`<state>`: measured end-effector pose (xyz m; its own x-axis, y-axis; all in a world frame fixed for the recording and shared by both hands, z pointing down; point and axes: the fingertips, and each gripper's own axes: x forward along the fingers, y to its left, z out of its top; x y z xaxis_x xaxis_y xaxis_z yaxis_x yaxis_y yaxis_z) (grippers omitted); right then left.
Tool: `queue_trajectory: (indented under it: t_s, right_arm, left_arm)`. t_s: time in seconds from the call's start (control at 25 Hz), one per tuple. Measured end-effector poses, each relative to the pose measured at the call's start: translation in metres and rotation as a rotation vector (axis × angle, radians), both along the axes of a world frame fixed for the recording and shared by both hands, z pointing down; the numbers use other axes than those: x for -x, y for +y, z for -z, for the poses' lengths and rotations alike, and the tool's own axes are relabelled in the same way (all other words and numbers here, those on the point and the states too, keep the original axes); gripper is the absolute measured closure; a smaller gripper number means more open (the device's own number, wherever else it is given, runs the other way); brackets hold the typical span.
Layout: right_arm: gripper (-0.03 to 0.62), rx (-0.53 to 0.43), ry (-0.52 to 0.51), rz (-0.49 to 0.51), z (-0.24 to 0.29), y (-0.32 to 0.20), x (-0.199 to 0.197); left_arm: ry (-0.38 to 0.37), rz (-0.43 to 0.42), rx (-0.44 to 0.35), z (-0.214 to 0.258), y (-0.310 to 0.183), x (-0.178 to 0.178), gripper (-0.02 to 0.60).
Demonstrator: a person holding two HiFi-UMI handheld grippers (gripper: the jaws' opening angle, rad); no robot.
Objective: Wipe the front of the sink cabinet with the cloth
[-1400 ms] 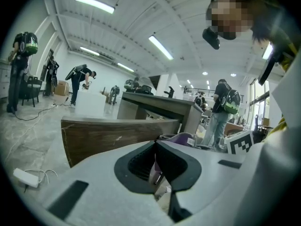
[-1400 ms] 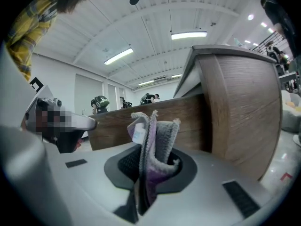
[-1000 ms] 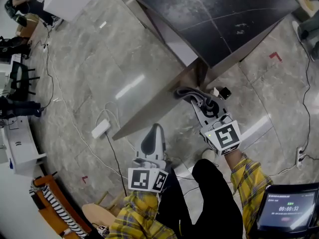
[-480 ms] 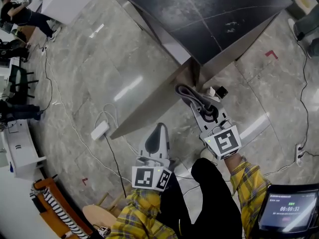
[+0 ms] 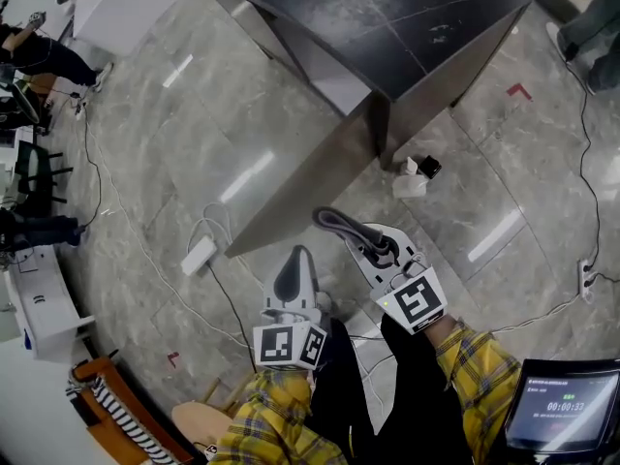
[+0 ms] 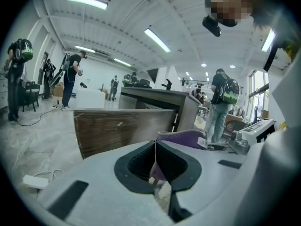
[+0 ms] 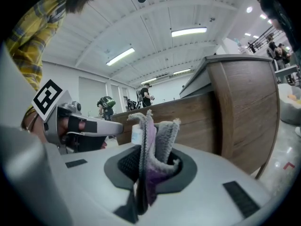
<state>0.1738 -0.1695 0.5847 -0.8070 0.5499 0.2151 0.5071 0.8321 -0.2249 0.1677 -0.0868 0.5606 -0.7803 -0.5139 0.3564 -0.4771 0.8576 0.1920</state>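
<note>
At the left of the head view, a white power adapter [image 5: 199, 256] is seen on the marble floor [image 5: 145, 163] with its cable trailing. The left gripper [image 5: 300, 255] is held just right of it; its jaws are pressed together along one seam and nothing is clamped between them. The cloth [image 5: 334, 223], grey and purple, is gripped in the right gripper [image 5: 363, 238], whose jaws are closed on its folded middle; the free end stands up past the jaw tips. The cloth is found near the wooden front of the sink cabinet [image 5: 310, 177], over the floor by the panel's lower edge; contact with the panel cannot be confirmed. A small white box [image 5: 407, 184] is noted at the cabinet's corner, further right
</note>
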Motion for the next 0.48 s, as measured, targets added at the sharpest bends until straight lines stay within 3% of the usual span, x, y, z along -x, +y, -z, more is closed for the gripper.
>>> queue_trajectory:
  t_s: [0.28,0.48]
  right_arm:
    - [0.551,0.016,0.026,0.04,-0.014,0.059,-0.019]
    - [0.549,0.028,0.03,0.065,-0.023,0.094,-0.023]
  left_arm:
    - [0.013,0.027,0.074,-0.013,0.049,-0.009,0.572]
    - [0.04,0.042,0.069,-0.023,0.079,-0.013,0.573]
